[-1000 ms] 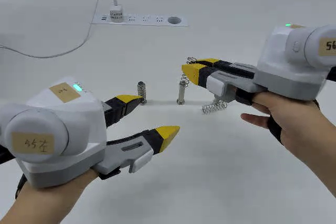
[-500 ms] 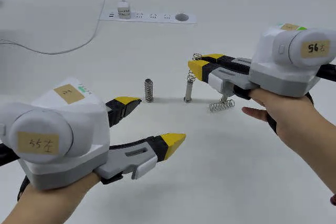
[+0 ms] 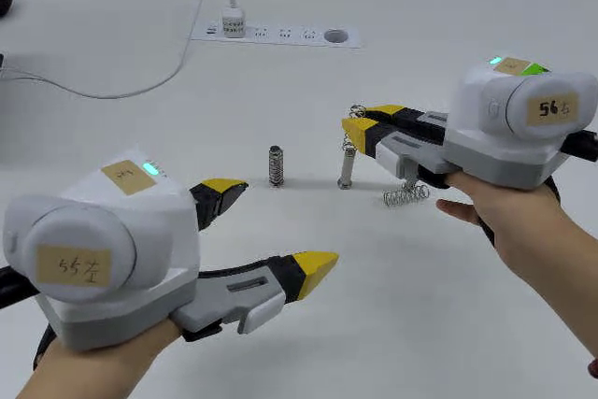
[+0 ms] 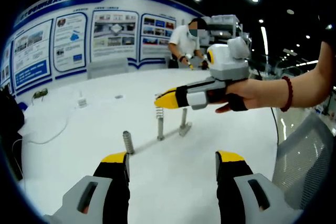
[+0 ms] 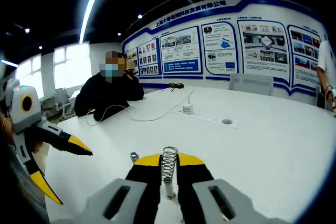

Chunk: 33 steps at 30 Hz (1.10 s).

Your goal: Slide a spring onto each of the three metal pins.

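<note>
a white bench (image 3: 448, 306) runs across a bright showroom, where blue-framed poster boards (image 5: 220, 40) line the curved far wall and long light strips (image 5: 94, 3) cross a dark ceiling. at 12 o'clock in the head view a white power strip (image 3: 290, 35) lies flat on the bench with a charger (image 3: 234, 21) plugged into it, and its cable (image 3: 183, 61) trails off toward 10 o'clock. a seated person (image 5: 107, 90) in black is at the far side of the bench, and a standing person (image 4: 185, 40) shows beyond it in the left gripper view. the left gripper (image 3: 271, 229) sits at 7 o'clock in the head view, its jaws spread wide and holding nothing, aimed at the row of pins. the right gripper (image 3: 364, 121) reaches in from 3 o'clock, its jaws closed on an upright spring (image 5: 168, 162) whose lower end sits over the top of the middle pin (image 3: 347, 170). at 9 o'clock of that pin, well apart, stands a first pin (image 3: 276, 166) with a coil already round it. the third pin (image 4: 184, 123) stands bare just beyond the middle one, under the right gripper. a loose spring (image 3: 405, 196) lies on its side on the bench at 4 o'clock of the middle pin.
</note>
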Available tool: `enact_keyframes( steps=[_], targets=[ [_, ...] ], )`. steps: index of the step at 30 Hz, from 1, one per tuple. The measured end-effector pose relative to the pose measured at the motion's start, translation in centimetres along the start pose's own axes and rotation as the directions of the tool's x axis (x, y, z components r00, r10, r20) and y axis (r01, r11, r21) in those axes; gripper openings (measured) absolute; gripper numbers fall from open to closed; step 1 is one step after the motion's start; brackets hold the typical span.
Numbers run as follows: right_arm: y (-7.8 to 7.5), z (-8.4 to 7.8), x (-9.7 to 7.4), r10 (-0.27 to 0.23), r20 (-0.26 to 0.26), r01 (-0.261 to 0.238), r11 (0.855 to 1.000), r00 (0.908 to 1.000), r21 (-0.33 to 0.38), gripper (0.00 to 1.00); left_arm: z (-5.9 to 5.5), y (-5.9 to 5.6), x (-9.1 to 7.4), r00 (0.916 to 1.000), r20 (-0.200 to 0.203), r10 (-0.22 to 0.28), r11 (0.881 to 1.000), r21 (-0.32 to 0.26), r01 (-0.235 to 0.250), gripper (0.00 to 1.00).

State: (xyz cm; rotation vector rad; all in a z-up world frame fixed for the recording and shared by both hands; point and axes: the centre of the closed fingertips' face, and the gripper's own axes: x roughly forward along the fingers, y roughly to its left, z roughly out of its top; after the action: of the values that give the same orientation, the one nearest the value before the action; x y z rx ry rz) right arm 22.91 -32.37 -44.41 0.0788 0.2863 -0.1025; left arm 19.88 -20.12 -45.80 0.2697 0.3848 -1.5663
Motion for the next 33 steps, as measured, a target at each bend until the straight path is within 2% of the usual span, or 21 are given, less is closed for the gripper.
enact_keyframes(
  steps=[6,15,19,28,33],
  targets=[
    [-0.1,-0.8,0.0,-0.007,-0.035,0.006,1.000,0.9994,-0.021,0.11,-0.1,0.1,-0.1,1.0000,-0.004,0.002,1.000,-0.004,-0.002,0.68],
    [0.1,-1.8,0.6,-0.011,-0.061,0.009,0.999,0.9981,-0.043,0.11,-0.2,0.2,-0.2,1.0000,-0.007,0.007,1.000,-0.007,-0.007,0.68],
    [0.4,-2.6,0.6,-0.012,-0.091,0.006,0.998,0.9957,-0.069,0.12,-0.2,0.3,-0.1,0.9999,-0.006,0.009,1.000,-0.012,-0.009,0.68],
    [0.1,-4.0,1.0,-0.020,-0.124,0.011,0.998,0.9921,-0.067,0.12,-0.2,0.3,0.0,1.0000,-0.005,0.008,1.000,-0.011,-0.008,0.68],
    [0.0,-4.6,1.1,-0.023,-0.146,0.017,0.999,0.9889,-0.043,0.12,-0.3,0.3,0.0,0.9999,-0.010,0.008,1.000,-0.010,-0.008,0.68]
  ],
)
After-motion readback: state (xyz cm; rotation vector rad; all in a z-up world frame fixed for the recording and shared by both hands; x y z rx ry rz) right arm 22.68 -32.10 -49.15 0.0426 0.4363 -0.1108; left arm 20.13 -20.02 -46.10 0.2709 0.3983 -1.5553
